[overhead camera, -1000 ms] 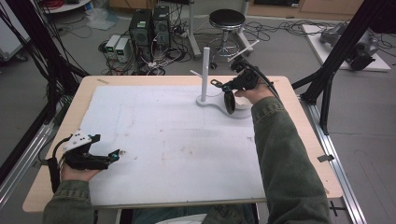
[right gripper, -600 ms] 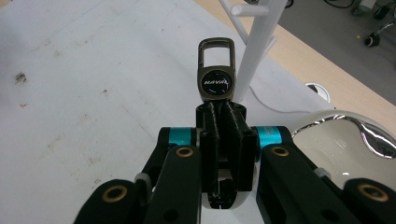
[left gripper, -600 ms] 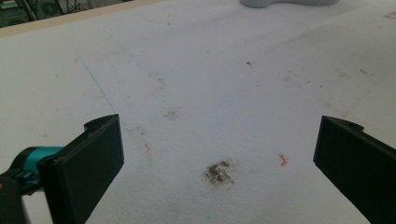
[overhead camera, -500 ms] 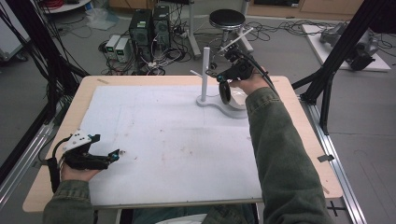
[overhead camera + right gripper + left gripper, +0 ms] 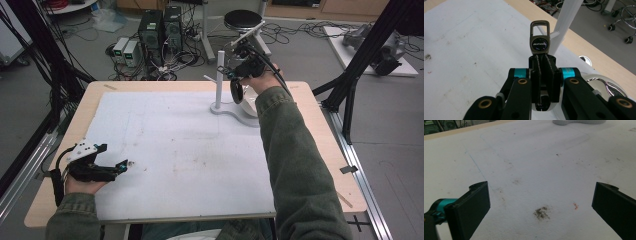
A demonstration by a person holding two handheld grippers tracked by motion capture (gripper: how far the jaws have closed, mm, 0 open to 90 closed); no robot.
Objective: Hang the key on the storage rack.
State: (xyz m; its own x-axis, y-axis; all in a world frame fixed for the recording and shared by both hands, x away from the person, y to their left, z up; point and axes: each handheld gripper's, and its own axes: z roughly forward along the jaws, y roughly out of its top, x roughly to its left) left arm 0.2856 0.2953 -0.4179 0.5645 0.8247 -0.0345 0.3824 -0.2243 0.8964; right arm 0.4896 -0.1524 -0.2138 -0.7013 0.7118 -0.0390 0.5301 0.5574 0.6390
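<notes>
Black jaws of the right tool (image 5: 541, 65) are clenched on a metal key fob (image 5: 539, 38), which stands upright out of the pads with its dark round badge facing the camera and its open rectangular loop uppermost. In the right gripper view the fob sits just in front of a white stand (image 5: 567, 18), close to the short peg that juts from its post; whether the loop touches the peg cannot be told. In the high view the right tool (image 5: 235, 75) is held above the far right part of the counter (image 5: 320, 150), beside the post of the stand (image 5: 220, 75), and a dark loop hangs down from the tool toward the stand's flat white base. A shiny chrome object lies at the lower right of the right gripper view, partly hidden by the tool.

Left tool (image 5: 122, 165): released, jaws wide apart with nothing between them, resting low at the near left of the counter. It faces a white mat (image 5: 536, 170) bearing faint smudges and a small orange mark.
</notes>
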